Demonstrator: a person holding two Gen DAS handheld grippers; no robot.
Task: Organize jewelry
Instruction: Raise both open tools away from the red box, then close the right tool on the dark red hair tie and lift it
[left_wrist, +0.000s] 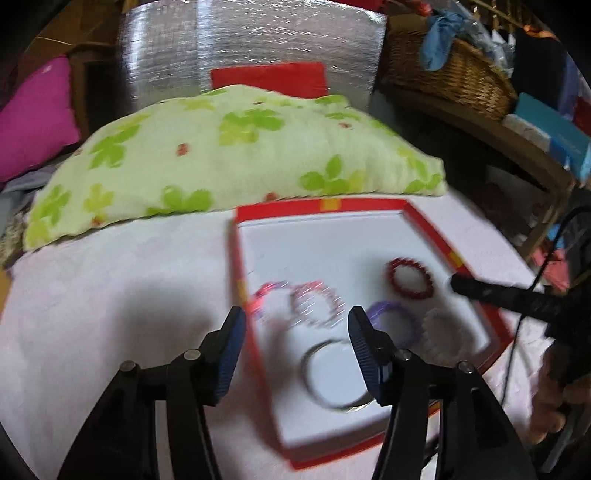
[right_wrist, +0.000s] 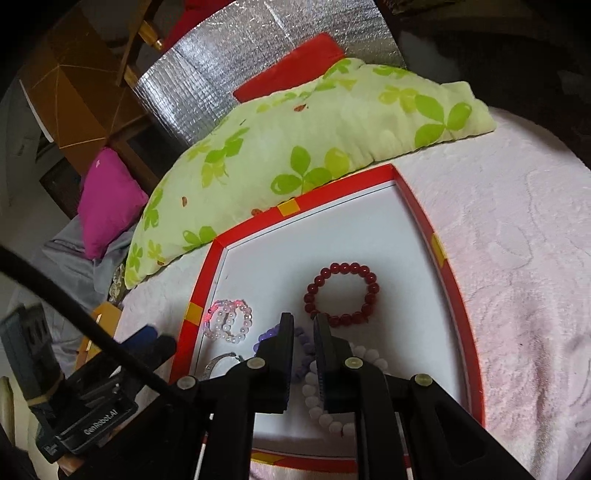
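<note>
a shallow red-rimmed tray (right_wrist: 437, 236) with a white floor lies on a pale, quilted bedspread (right_wrist: 517, 258), holding the glossy round-beaded dark red bracelet (right_wrist: 341, 293), a pearly pink one (right_wrist: 229, 321), a purple one (left_wrist: 397, 319), a white one (right_wrist: 332, 398) and a thin metal bangle (left_wrist: 332, 376). behind – a soft leaf-print pillow (left_wrist: 221, 155). left gripper (left_wrist: 295, 332) spread, empty; right gripper (right_wrist: 303, 328) nearly pinched together over the purple beads. only the left view shows the wicker basket (left_wrist: 450, 74).
</note>
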